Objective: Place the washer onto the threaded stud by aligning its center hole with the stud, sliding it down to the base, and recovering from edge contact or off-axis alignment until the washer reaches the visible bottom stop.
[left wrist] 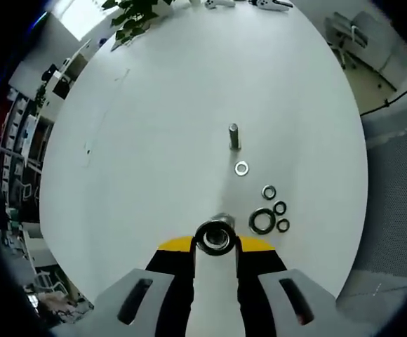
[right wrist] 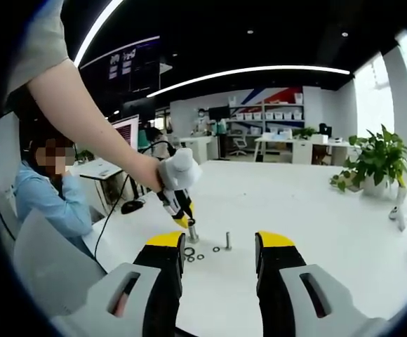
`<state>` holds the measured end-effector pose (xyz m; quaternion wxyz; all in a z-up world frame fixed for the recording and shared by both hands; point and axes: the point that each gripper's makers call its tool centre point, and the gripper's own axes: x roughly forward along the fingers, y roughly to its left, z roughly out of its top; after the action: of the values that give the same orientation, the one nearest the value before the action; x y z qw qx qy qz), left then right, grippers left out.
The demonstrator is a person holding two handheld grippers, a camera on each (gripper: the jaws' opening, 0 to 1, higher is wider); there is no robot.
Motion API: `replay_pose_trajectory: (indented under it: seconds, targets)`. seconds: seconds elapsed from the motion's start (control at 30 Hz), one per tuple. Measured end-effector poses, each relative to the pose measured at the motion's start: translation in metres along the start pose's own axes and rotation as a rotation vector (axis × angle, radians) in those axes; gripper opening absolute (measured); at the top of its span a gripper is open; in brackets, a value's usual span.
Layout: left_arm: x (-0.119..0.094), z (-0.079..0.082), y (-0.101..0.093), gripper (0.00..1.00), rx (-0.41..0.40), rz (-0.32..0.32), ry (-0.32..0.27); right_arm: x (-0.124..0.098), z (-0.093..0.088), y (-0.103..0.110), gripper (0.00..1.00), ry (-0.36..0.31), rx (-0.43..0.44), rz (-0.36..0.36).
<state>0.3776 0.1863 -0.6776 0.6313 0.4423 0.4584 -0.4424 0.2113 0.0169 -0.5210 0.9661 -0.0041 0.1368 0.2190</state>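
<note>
Right at the bottom of the left gripper view, the left gripper (left wrist: 216, 242) pinches a fat metal nut (left wrist: 215, 236) between its two yellow-tipped jaws, which are pressed against its sides. You look down into the hole of the nut. Past it lies the round white table (left wrist: 154, 140). Near the middle of the table the thin metal stud (left wrist: 234, 136) stands straight up, with nothing on it. A small shiny washer (left wrist: 241, 168) lies flat just in front of the stud, close to it but not touching. Nearer the gripper, a little to the side, sits a bunch of dark rings (left wrist: 269, 210), one big and three small, close together. In the right gripper view, the right gripper (right wrist: 219, 254) has its jaws spread wide apart with nothing between them. It hangs above the table (right wrist: 330, 232) and points at the stud (right wrist: 227, 241) and the rings (right wrist: 194, 254). A person's bare arm (right wrist: 91, 119) reaches down from the upper left, and the gloved hand (right wrist: 175, 175) tips the left gripper (right wrist: 183, 215) down so its yellow tips sit low beside the rings. A leafy green plant (right wrist: 375, 161) stands at the far edge of the table.
</note>
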Motion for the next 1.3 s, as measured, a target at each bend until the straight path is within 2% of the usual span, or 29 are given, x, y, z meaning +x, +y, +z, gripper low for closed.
replay_pose_trajectory:
  seconds: [0.6, 1.3]
  targets:
    - [0.0073, -0.0001, -0.0005, 0.20, -0.035, -0.016, 0.027, 0.0002, -0.0008, -0.0010, 0.43, 0.003, 0.002, -0.002]
    - [0.0047, 0.0013, 0.0007, 0.20, -0.095, -0.001, 0.005, 0.0004, -0.0022, 0.0009, 0.43, 0.010, -0.005, 0.005]
